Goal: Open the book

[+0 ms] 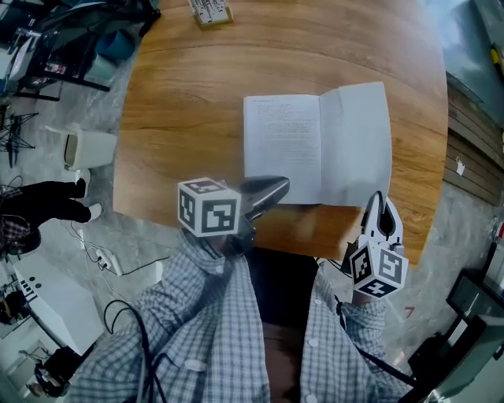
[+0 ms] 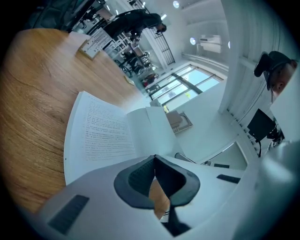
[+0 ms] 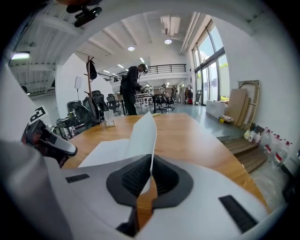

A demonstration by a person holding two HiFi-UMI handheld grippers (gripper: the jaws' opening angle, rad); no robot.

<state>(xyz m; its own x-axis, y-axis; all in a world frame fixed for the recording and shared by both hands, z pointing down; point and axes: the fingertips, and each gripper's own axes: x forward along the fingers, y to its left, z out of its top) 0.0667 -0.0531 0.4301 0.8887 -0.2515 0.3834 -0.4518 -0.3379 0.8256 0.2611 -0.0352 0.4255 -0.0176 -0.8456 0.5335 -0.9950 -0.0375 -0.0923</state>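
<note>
The book (image 1: 283, 146) lies open on the round wooden table (image 1: 189, 102), its printed left page flat. A blank white leaf (image 1: 358, 142) on the right stands raised off the table. My right gripper (image 1: 379, 203) is at that leaf's near edge and shut on it; in the right gripper view the leaf (image 3: 143, 133) rises from between the closed pads (image 3: 151, 161). My left gripper (image 1: 279, 186) hovers at the near edge of the printed page (image 2: 103, 136), shut with nothing between its jaws (image 2: 154, 161). Whether it touches the page I cannot tell.
A small card stand (image 1: 209, 11) sits at the table's far edge. The table's near edge runs just under both grippers. A white bin (image 1: 90, 148) and cables lie on the floor at left. A person (image 3: 131, 86) stands far behind the table.
</note>
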